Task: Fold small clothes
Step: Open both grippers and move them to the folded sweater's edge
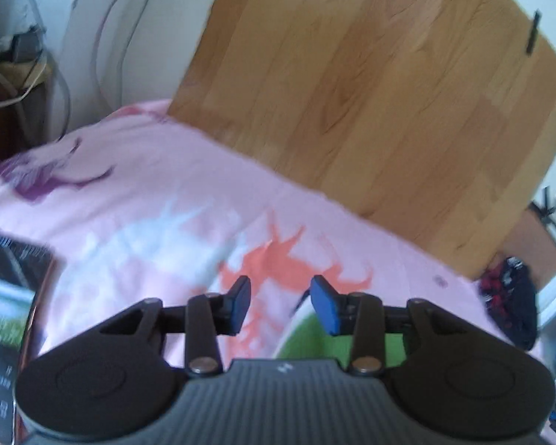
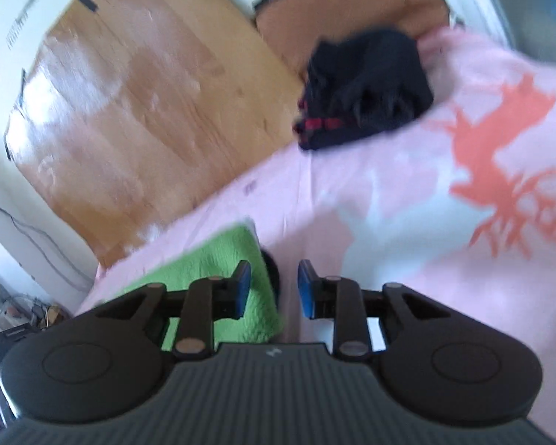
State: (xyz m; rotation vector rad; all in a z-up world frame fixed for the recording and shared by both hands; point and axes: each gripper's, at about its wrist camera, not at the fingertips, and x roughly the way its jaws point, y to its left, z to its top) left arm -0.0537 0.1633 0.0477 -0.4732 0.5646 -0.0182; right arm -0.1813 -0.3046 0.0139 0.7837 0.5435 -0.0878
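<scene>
A small green quilted cloth (image 2: 211, 274) lies folded on the pink bed sheet (image 2: 389, 222), under the left finger of my right gripper (image 2: 274, 287). That gripper hovers over the cloth's right edge, jaws apart with nothing pinched. In the left wrist view the same green cloth (image 1: 304, 341) shows just below my left gripper (image 1: 281, 302), which is also open and empty above the sheet (image 1: 148, 185). A dark garment with red trim (image 2: 367, 85) sits bunched near the bed's edge, seen at far right from the left wrist (image 1: 507, 307).
Wooden floor (image 1: 352, 92) lies beyond the bed's edge. A dark book or box (image 1: 7, 296) rests on the sheet at the left. Cables and clutter (image 1: 22, 59) stand by the wall. A brown mat (image 2: 333, 3) lies on the floor behind the dark garment.
</scene>
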